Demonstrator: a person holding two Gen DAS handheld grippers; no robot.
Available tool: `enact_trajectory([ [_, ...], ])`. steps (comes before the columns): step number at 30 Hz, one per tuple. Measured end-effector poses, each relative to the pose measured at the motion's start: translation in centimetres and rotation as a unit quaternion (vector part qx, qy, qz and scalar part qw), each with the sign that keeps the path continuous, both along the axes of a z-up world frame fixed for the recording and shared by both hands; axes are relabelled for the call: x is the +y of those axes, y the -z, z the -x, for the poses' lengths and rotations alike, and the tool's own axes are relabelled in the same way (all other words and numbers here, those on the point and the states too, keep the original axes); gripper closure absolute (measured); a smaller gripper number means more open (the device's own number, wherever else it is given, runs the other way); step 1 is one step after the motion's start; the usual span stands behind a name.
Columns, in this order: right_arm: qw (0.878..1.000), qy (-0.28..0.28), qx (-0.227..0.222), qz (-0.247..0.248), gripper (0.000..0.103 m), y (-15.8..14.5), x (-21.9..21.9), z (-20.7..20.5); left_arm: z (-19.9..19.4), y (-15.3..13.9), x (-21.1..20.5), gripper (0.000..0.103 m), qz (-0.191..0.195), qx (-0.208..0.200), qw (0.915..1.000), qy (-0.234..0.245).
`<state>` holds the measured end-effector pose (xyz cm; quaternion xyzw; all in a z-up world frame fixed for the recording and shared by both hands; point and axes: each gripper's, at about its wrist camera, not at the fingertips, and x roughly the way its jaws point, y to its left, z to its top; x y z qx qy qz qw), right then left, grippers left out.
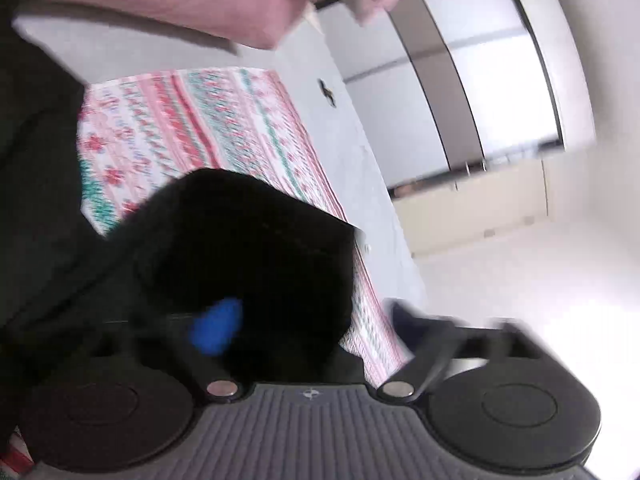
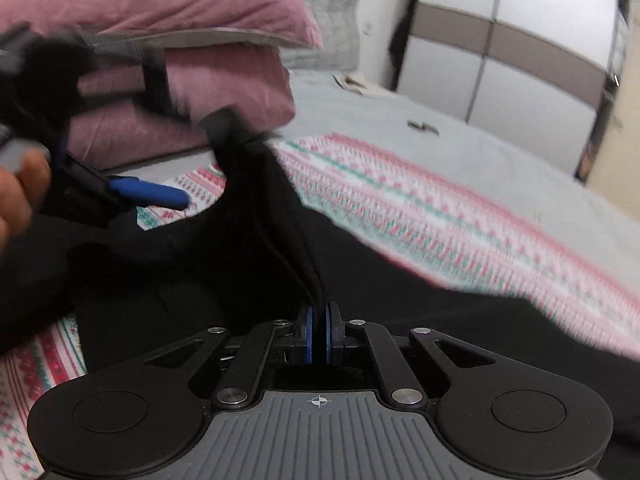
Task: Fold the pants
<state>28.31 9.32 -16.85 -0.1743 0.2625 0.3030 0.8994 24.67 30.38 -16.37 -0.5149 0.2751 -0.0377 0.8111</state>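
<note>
The black cloth pants (image 2: 400,288) lie on a bed, filling the lower middle of the right wrist view. They sit on a blanket with pink, red and green patterned stripes (image 2: 420,200), and that blanket lies on the grey bed sheet (image 2: 460,136).

The right tool (image 2: 319,332) is at the bottom middle of its view. Its two blue pads are pressed together on a fold of the pants, and the cloth rises in a ridge from them.

The left tool (image 2: 192,160) shows at the left of the same view, with a hand (image 2: 16,196) behind it at the left edge. Its two fingers are spread wide apart. One blue fingertip (image 2: 156,194) hangs over the pants, and nothing is pinched between the fingers.

In the left wrist view the pants (image 1: 248,248) fill the middle and lower left. Soft pink pillows (image 2: 180,40) are stacked at the upper left. A white wardrobe with brown bands (image 2: 512,48) stands at the upper right.
</note>
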Motion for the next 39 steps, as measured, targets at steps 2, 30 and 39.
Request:
enact_trajectory([
  [2,1.0,0.01,0.01,-0.004,0.098,0.5,0.3,0.1,-0.4,-0.7,-1.9,0.0,-0.064,0.011,0.9979,0.001],
  [30,0.771,0.543,0.099,-0.318,0.047,-4.9,-49.8,-18.1,-2.7,2.5,-2.7,0.067,-0.172,0.182,0.968,-0.015],
  [39,0.679,0.611,0.1,-0.394,0.047,0.0,-57.9,-23.5,-3.6,2.6,-3.0,0.067,-0.196,0.194,0.9612,-0.011],
])
